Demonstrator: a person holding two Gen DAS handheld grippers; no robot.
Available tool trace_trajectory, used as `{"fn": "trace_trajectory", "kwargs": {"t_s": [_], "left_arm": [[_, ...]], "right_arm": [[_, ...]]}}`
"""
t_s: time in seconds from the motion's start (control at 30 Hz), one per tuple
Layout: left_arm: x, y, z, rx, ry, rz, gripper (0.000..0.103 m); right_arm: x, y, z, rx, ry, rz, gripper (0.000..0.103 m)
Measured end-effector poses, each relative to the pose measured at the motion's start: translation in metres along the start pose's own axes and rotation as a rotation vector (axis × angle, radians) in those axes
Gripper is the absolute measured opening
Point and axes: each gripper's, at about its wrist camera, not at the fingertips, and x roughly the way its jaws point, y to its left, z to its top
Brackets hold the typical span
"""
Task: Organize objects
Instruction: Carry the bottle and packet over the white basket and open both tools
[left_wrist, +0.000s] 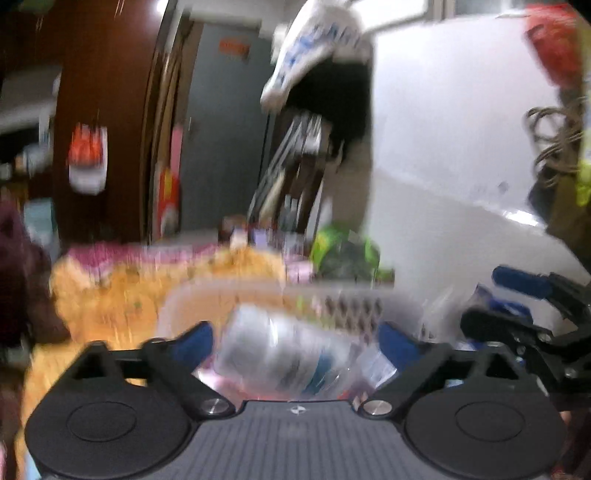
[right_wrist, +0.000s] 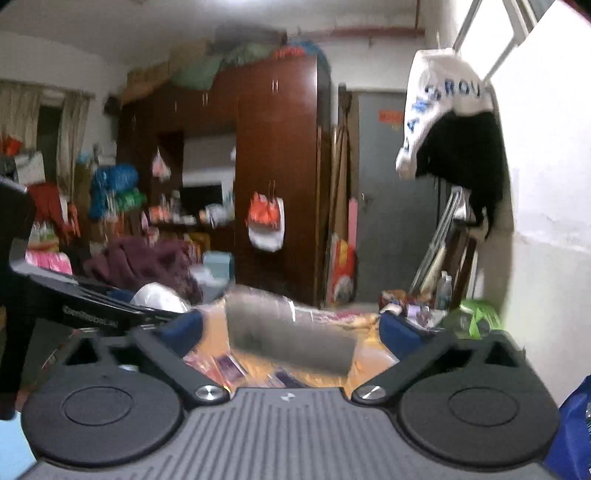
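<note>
In the left wrist view my left gripper (left_wrist: 295, 341) is open, its blue-padded fingers wide apart. A clear plastic bottle (left_wrist: 284, 350) lies blurred between them, not touching either pad, over a pale slotted basket (left_wrist: 343, 301). My right gripper (left_wrist: 524, 295) shows at the right edge. In the right wrist view my right gripper (right_wrist: 291, 328) is open, with a blurred grey cylinder-like object (right_wrist: 291, 334) between its fingers, clear of both pads. Part of the left gripper (right_wrist: 92, 306) shows at the left.
An orange patterned cloth (left_wrist: 122, 291) covers the surface below. A green bag (left_wrist: 343, 251) lies behind the basket by the white wall (left_wrist: 461, 147). A dark wooden wardrobe (right_wrist: 273, 177), a grey door (right_wrist: 388, 206) and a hanging white and black garment (right_wrist: 450, 122) stand beyond.
</note>
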Motion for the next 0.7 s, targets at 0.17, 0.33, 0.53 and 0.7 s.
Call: {"fn": "trace_trajectory", "kwargs": {"t_s": [0.17, 0.33, 0.53, 0.7], "left_arm": [[-0.013, 0.007, -0.024, 0.01, -0.025, 0.002, 0.099], [-0.076, 0.002, -0.048, 0.03, -0.145, -0.058, 0.101], [-0.118, -0.01, -0.093, 0.078, -0.198, -0.006, 0.103], [-0.119, -0.001, -0.115, 0.051, -0.168, -0.018, 0.103]], "right_arm": [[-0.014, -0.002, -0.011, 0.01, 0.008, -0.006, 0.103], [-0.061, 0.0, -0.017, 0.033, -0.027, -0.023, 0.103], [-0.109, 0.009, -0.048, 0.099, -0.093, -0.068, 0.103], [-0.143, -0.003, -0.08, 0.273, -0.134, 0.138, 0.103]]}}
